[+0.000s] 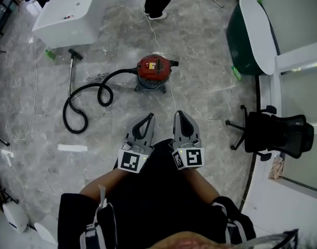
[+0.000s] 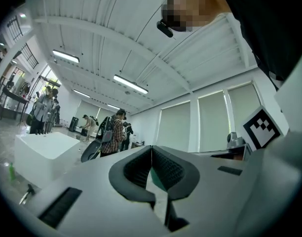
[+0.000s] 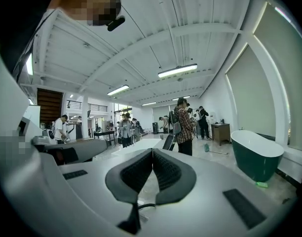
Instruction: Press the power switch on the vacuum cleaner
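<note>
A red canister vacuum cleaner [image 1: 154, 72] stands on the grey marble floor ahead of me, its black hose [image 1: 86, 100] looping off to the left to a wand [image 1: 71, 70]. Both grippers are held close to my body, well short of the vacuum. My left gripper [image 1: 150, 116] has its tips together and holds nothing; in its own view the left gripper [image 2: 151, 147] points level across the room. My right gripper [image 1: 177, 113] is likewise shut and empty, and in its own view the right gripper [image 3: 152, 150] also looks out across the room. The vacuum is in neither gripper view.
A white cord [image 1: 157, 38] runs from the vacuum toward a person's legs [image 1: 158, 1] at the back. A white block [image 1: 70, 14] stands at the back left, a green bathtub [image 1: 251, 35] at the right, a black office chair [image 1: 275, 134] beside it. Several people [image 3: 183, 125] stand farther off.
</note>
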### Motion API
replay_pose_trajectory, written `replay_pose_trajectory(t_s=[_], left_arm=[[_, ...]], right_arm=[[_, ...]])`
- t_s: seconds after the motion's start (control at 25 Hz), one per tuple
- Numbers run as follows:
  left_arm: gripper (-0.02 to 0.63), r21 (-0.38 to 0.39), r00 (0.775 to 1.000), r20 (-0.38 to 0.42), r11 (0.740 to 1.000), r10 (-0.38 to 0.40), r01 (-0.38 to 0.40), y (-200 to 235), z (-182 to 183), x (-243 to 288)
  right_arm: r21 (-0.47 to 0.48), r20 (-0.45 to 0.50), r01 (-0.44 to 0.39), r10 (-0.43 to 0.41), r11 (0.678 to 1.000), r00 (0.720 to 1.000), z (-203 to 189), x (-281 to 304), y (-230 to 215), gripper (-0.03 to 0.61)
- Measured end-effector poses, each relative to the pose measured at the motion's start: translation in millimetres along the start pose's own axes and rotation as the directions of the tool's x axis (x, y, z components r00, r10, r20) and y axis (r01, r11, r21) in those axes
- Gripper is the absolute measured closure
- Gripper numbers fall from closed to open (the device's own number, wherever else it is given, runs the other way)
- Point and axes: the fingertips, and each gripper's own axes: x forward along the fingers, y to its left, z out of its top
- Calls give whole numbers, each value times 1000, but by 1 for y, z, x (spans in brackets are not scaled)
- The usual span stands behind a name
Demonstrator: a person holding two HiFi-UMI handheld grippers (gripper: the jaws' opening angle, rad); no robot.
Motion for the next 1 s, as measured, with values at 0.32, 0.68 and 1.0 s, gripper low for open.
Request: replay_pose_trajectory(t_s=[0.32,0.68,1.0], left_arm=[[594,0,997,-50,998,67,-67,20,-15,27],[594,42,984,-40,984,174,-172,21,-10,55],[594,42,972,-80,975,219,-216,43,-13,66]], right_arm=[[7,-46,-89,90,996,995,-8,42,-9,560],[2,-22,-155,155,988,988,5,77,-56,560],[-7,-175,-131,128,991,976,-30,104,-85,560]])
